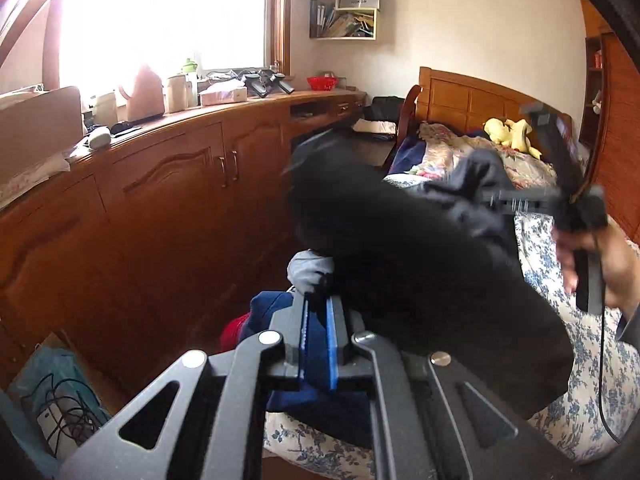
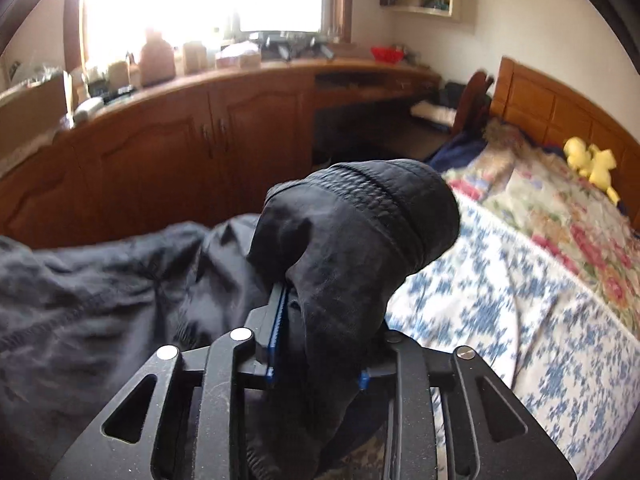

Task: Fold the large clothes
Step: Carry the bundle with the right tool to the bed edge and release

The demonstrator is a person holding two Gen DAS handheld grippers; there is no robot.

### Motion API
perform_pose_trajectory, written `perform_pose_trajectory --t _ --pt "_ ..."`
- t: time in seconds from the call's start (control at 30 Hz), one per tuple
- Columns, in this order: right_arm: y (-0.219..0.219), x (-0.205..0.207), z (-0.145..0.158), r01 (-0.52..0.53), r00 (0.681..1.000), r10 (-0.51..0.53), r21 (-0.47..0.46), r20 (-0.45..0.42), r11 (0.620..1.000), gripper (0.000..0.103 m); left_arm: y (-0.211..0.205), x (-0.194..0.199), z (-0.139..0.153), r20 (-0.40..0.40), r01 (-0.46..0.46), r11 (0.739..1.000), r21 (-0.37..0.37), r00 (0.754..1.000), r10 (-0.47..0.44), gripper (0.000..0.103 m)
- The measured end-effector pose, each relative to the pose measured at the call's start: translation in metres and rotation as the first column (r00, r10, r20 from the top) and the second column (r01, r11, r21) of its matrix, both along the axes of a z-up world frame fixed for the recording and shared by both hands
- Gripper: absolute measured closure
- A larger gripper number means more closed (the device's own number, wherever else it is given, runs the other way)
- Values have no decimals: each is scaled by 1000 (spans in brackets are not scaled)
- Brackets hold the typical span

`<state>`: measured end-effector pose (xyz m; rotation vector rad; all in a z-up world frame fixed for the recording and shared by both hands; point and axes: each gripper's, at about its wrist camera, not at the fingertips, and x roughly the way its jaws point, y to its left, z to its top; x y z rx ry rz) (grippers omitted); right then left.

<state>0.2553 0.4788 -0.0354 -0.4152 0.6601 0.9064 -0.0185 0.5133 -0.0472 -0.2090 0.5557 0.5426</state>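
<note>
**Black garment held between two grippers above the bed**

Left wrist view: the left gripper (image 1: 318, 316) has its jaws pinched together on an edge of the black garment (image 1: 420, 272), which stretches toward two o'clock to the right gripper (image 1: 486, 196), over the floral bedsheet (image 1: 592, 400).

Right wrist view: the right gripper (image 2: 316, 320) has a bunched cuff of the black garment (image 2: 352, 224) between its jaws; the cloth hides whether they press it.
</note>
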Motion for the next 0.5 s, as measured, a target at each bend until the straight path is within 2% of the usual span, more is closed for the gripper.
perform_pose_trajectory --t 0.07,0.17,0.37,0.5 --pt "-5 6 -12 -5 1000 5 -23 -21 1000 61 -3 1 -2 -4 5 1000 9 1000 -5 97" --pt "-21 14 -21 11 998 -13 -29 -55 1000 57 -13 8 4 -23 5 999 39 1000 -4 96" --pt "-54 -5 -12 -25 1000 25 15 8 1000 56 -29 8 14 -42 -6 998 65 999 8 94" --pt "-61 -32 -2 -124 992 126 81 -15 989 55 -37 -1 24 -27 -2 996 85 1000 4 84"
